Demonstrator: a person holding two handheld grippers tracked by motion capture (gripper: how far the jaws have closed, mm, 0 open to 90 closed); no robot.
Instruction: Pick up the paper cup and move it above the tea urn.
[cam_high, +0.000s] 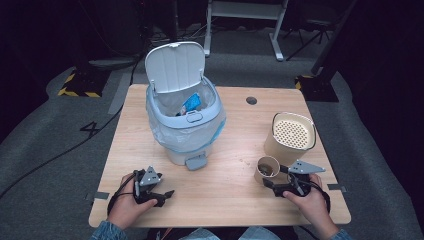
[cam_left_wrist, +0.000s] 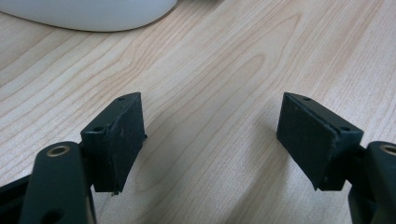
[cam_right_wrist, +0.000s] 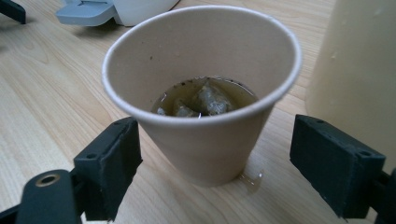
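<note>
A paper cup (cam_right_wrist: 205, 135) with brownish liquid and soaked tea bags (cam_right_wrist: 205, 99) stands upright on the wooden table (cam_high: 225, 190), at the right front in the high view (cam_high: 267, 169). My right gripper (cam_right_wrist: 219, 154) is open, one jaw on each side of the cup's lower half, neither touching it; in the high view it (cam_high: 275, 178) sits just in front of the cup. My left gripper (cam_left_wrist: 210, 126) is open over bare wood with nothing between its jaws, at the table's left front (cam_high: 165, 187).
A pale blue pedal bin (cam_high: 185, 117) with its lid up and a plastic liner stands at centre left, with a blue wrapper inside. A cream container (cam_high: 290, 137) with a perforated top stands right behind the cup. A small wet patch (cam_right_wrist: 252, 179) lies at the cup's base.
</note>
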